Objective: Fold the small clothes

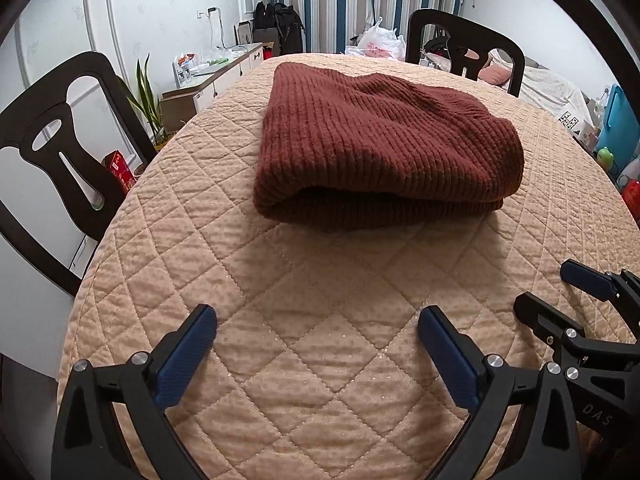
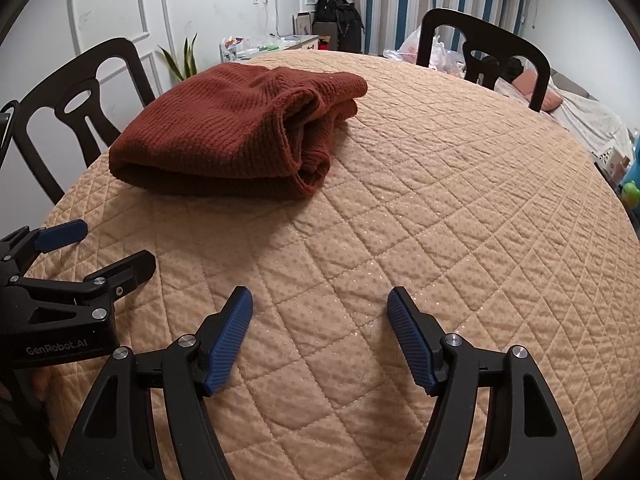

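A rust-brown ribbed knit garment point(image 1: 380, 144) lies folded in a thick stack on the quilted beige table cover point(image 1: 312, 360). In the right wrist view the garment point(image 2: 224, 136) sits at the far left, its layered edges facing right. My left gripper point(image 1: 318, 320) is open and empty, hovering over bare cover in front of the garment. My right gripper point(image 2: 320, 300) is open and empty, also short of the garment. The right gripper shows at the right edge of the left wrist view point(image 1: 548, 292). The left gripper shows at the left edge of the right wrist view point(image 2: 116, 244).
Dark wooden chairs stand at the table's left point(image 1: 60, 152) and far side point(image 1: 464, 48). A low cabinet point(image 1: 216, 76) with clutter and a plant point(image 1: 148, 100) stand by the wall. Bags point(image 1: 380, 44) and a bed point(image 1: 552, 88) lie beyond the table.
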Action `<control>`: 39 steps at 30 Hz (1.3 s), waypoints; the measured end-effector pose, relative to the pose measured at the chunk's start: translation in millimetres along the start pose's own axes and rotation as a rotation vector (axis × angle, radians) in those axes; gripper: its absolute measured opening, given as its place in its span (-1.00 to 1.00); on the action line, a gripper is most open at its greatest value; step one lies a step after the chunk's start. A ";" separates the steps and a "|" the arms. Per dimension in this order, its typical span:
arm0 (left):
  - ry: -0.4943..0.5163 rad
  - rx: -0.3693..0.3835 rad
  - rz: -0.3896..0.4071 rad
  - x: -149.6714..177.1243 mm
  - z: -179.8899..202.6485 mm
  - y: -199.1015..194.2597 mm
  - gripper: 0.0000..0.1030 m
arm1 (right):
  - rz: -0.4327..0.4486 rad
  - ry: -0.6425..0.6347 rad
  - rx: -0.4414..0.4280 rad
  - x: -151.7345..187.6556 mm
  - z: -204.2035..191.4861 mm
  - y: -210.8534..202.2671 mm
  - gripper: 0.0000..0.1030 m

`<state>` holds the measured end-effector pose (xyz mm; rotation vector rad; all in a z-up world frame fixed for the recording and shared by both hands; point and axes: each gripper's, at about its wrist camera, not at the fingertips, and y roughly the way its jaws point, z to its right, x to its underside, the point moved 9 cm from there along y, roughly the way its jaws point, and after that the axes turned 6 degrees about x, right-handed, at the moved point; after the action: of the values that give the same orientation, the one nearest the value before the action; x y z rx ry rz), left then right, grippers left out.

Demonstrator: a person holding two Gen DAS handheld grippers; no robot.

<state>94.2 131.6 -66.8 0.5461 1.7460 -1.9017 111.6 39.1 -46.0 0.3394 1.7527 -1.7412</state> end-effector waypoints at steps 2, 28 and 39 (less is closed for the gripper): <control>-0.001 0.001 0.000 0.6 -0.6 -0.4 0.98 | 0.000 0.001 0.000 0.1 0.1 0.0 0.38; 0.000 0.000 0.000 -0.3 0.1 -0.2 0.99 | 0.001 0.004 -0.003 0.0 0.6 0.1 0.40; 0.000 0.000 0.000 -0.3 0.1 -0.2 0.99 | 0.001 0.004 -0.004 0.1 0.6 0.3 0.40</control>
<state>94.3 131.5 -66.5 0.5460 1.7456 -1.9023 111.8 38.5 -46.3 0.3427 1.7580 -1.7372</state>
